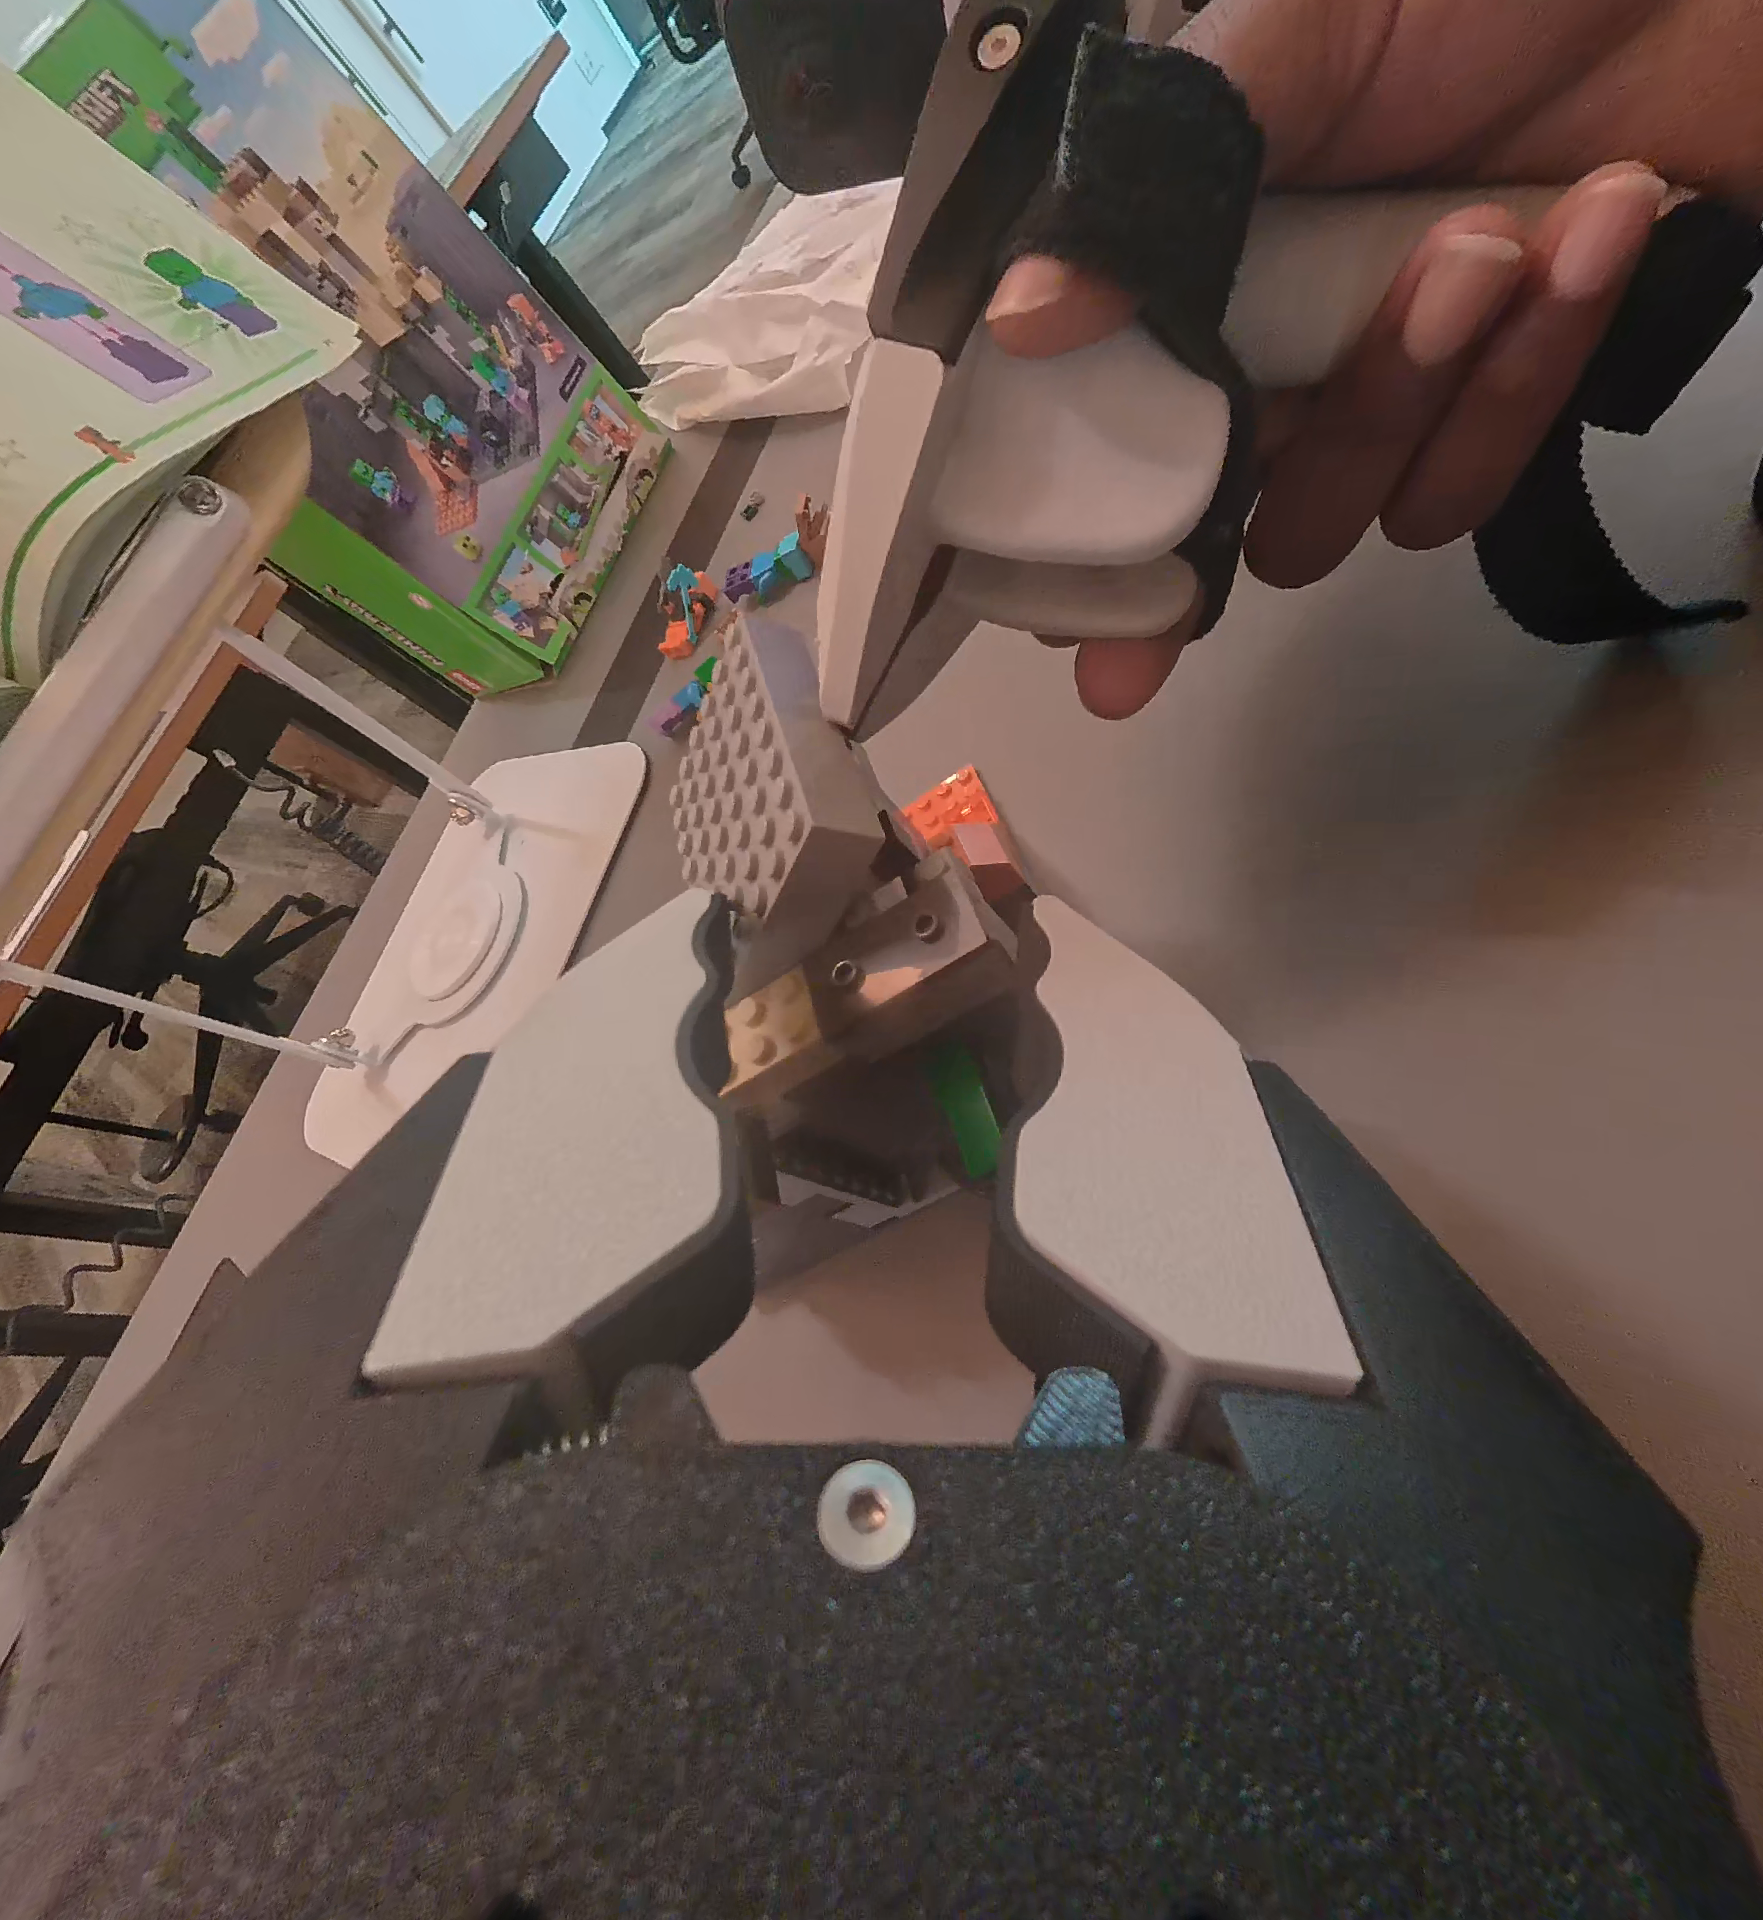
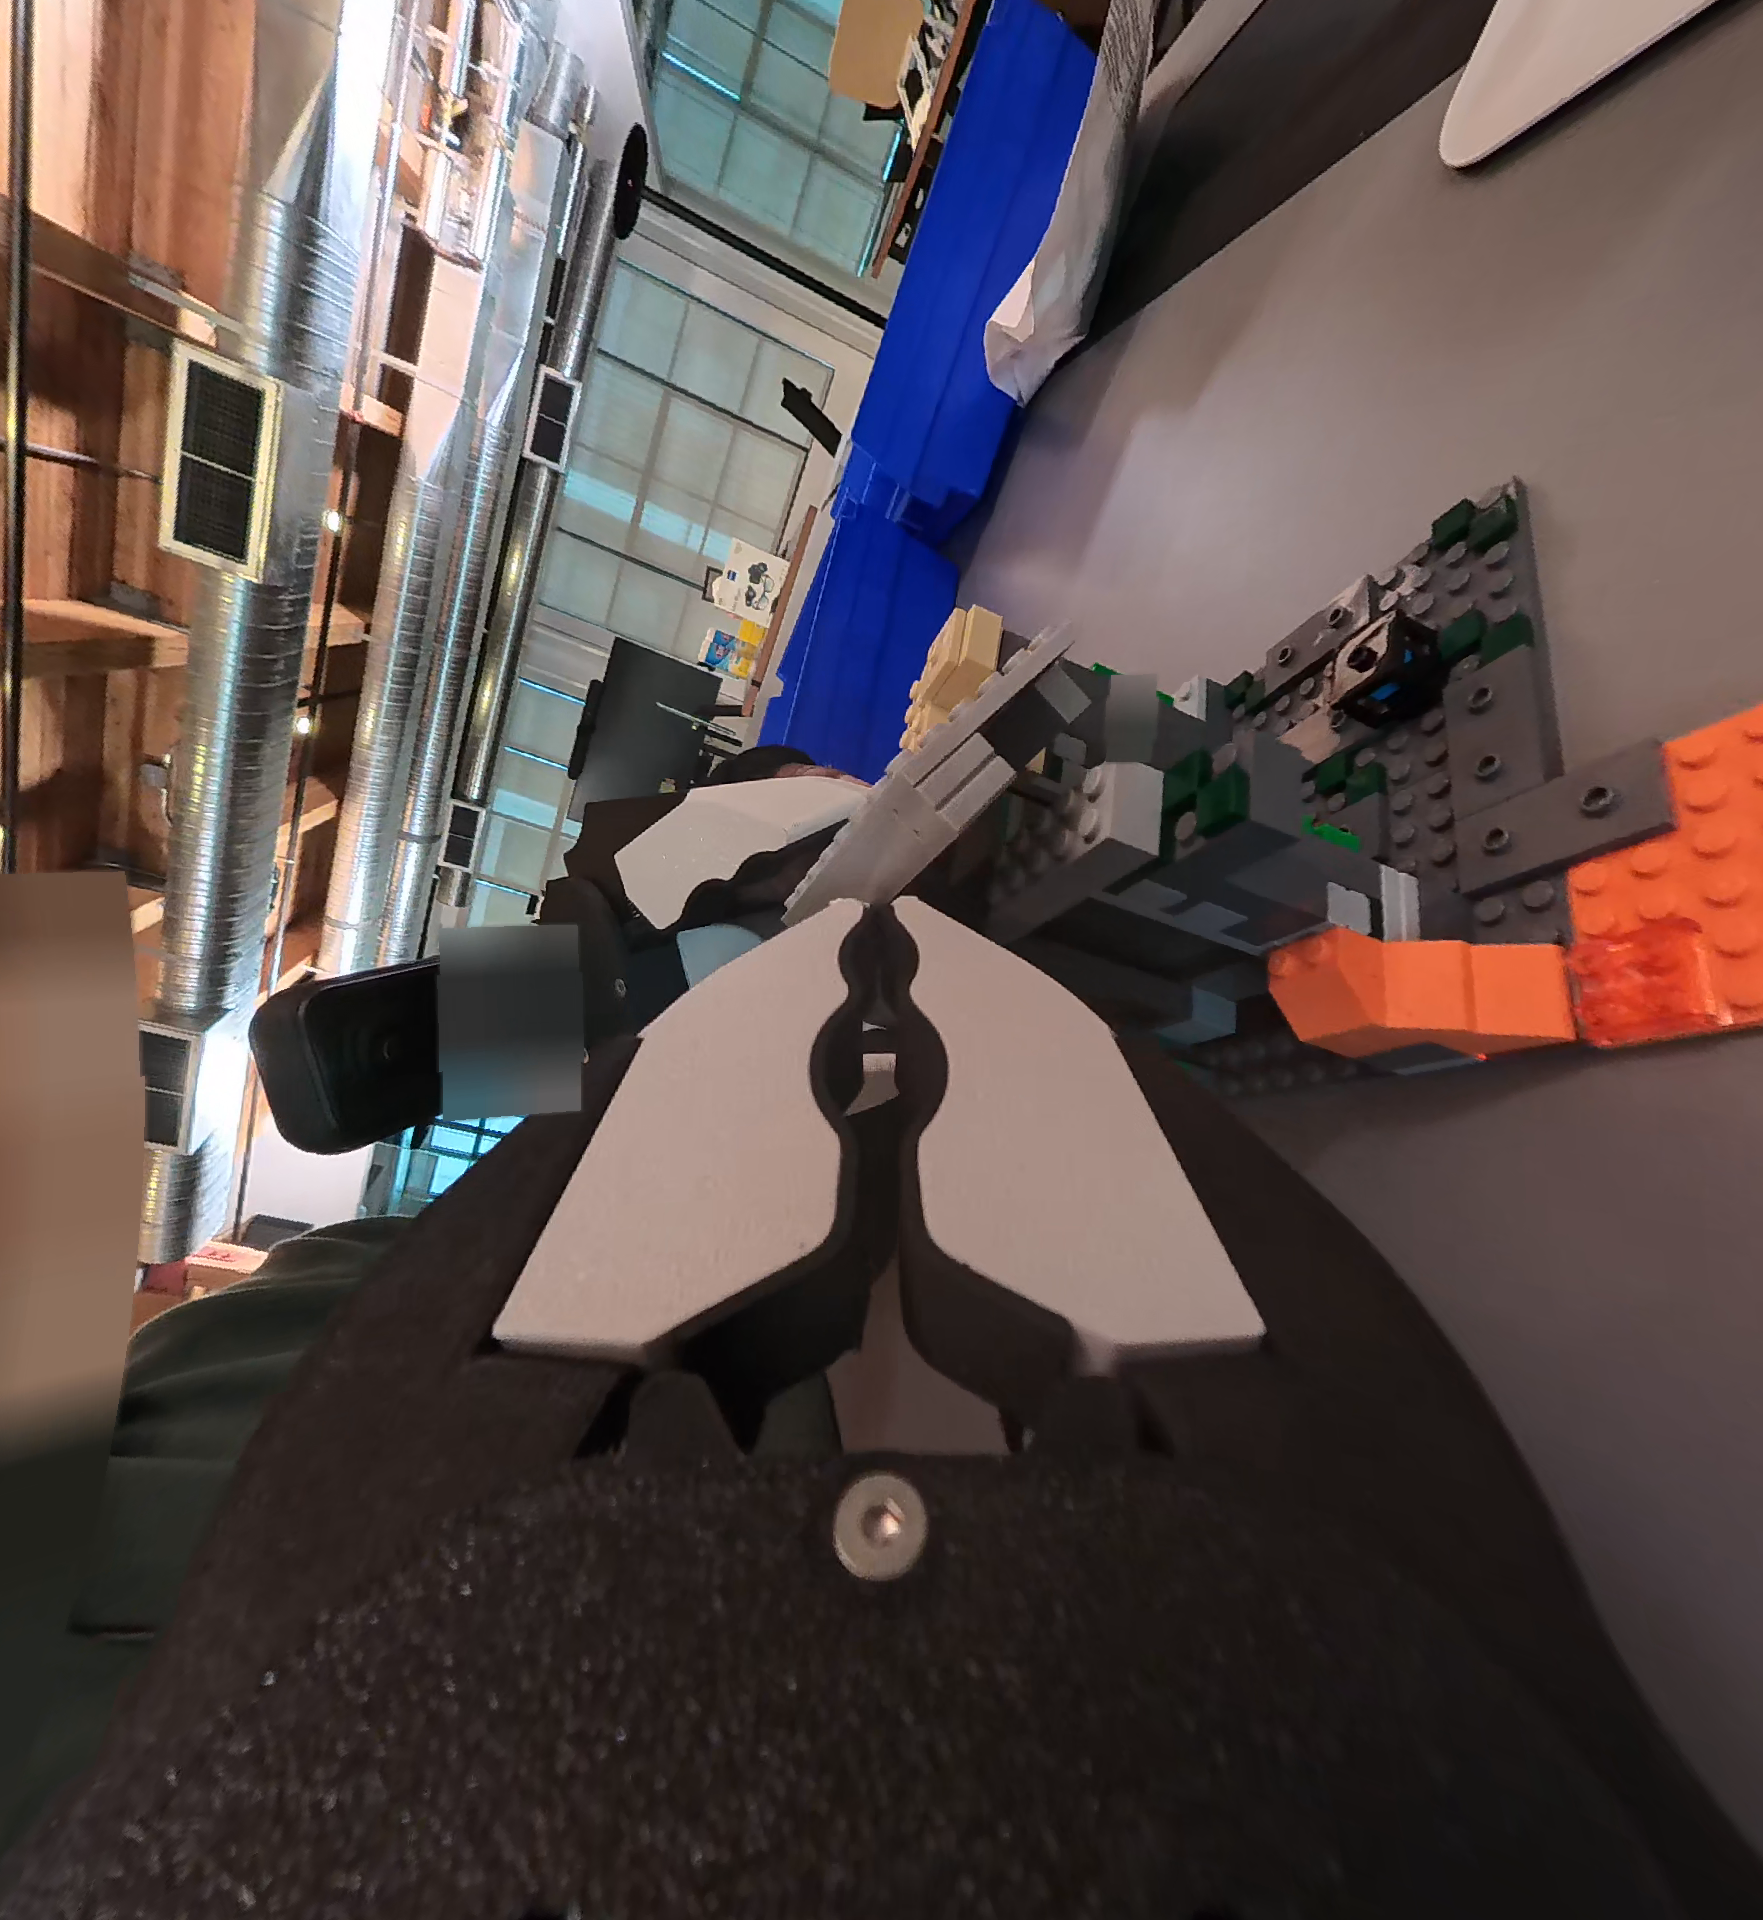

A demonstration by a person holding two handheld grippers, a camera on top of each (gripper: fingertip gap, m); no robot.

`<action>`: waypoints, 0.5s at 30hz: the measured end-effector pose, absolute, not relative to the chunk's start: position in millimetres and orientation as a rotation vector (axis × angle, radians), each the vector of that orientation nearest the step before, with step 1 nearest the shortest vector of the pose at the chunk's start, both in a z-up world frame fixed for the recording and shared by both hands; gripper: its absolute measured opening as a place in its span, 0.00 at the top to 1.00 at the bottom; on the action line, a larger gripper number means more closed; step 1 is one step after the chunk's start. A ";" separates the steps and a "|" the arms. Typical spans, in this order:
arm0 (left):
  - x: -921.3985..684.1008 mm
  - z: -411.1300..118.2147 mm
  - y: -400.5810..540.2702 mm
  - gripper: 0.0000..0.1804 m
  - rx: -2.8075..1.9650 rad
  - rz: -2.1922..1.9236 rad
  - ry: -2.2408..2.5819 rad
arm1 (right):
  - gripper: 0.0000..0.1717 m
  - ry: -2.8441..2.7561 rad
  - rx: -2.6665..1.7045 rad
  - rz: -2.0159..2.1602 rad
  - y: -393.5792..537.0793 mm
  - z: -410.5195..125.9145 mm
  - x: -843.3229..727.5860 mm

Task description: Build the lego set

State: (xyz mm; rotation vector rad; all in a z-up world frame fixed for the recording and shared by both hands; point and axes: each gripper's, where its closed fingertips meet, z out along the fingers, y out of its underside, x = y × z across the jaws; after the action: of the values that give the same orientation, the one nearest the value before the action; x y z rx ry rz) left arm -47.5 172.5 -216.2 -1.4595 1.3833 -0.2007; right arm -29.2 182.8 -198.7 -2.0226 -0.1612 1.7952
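Observation:
A lego build [image 1: 856, 997] of grey, tan and green bricks sits between the pads of my left gripper [image 1: 872, 935], which close on its sides. A light grey studded plate [image 1: 752, 800] stands tilted on top of the build. My right gripper [image 1: 846, 722] comes in from above with its tips together, and they touch the plate's upper edge. In the right wrist view the shut right gripper [image 2: 872, 912] meets the corner of the grey plate [image 2: 918, 821]. The left gripper's white finger [image 2: 731, 831] lies just behind the plate. The build continues onto a dark grey baseplate [image 2: 1479, 665] with orange plates [image 2: 1708, 862].
The set's box [image 1: 461, 499] and an open instruction booklet [image 1: 77, 343] on a white stand [image 1: 472, 935] are at the left. Several small loose lego pieces [image 1: 731, 592] lie beyond the build. A white bag [image 1: 763, 312] lies farther back. Blue bins [image 2: 939, 364] stand at the table's far edge. Less than 4 cm separates the two grippers' tips.

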 end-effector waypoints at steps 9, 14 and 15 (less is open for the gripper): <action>-45.9 -215.7 171.9 0.72 -1.448 -0.199 1.389 | 0.89 -0.134 -2.004 1.858 180.1 -199.9 -27.8; -45.5 -215.6 171.5 0.72 -1.446 -0.194 1.389 | 0.89 -0.109 -1.997 1.871 180.7 -202.4 -27.7; -45.7 -215.6 171.5 0.72 -1.447 -0.194 1.389 | 0.89 -0.109 -1.994 1.873 180.9 -201.9 -27.7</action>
State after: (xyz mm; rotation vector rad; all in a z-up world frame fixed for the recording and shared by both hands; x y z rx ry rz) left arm -45.7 171.5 -215.6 -1.4466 1.3893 -0.1936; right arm -27.7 180.9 -201.9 -1.9939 -0.1085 1.8730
